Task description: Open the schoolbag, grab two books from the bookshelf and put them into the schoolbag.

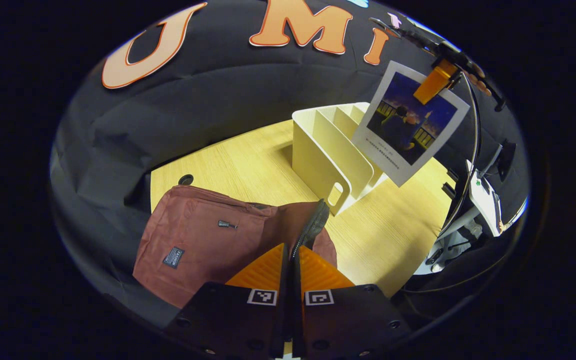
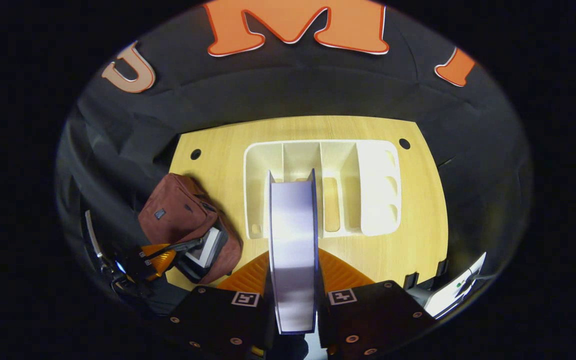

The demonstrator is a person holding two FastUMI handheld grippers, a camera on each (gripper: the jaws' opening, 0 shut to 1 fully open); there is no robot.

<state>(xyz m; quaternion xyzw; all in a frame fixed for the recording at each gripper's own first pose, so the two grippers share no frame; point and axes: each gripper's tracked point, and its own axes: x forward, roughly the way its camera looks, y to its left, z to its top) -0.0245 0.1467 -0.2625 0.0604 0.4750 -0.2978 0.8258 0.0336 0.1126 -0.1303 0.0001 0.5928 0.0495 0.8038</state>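
The right gripper (image 2: 294, 295) is clamped on a thin book (image 2: 293, 240), held edge-up above the white bookshelf (image 2: 375, 185), whose slots look empty. The book looks light and stiff, likely slick-covered, so a grip near the spine should steady it. The left gripper (image 1: 292, 272) is pinched tight on the bag's (image 1: 203, 235) opening edge, holding the soft fabric up. The bag sits on the table (image 1: 248, 165) beside the bookshelf, with another book seemingly inside.
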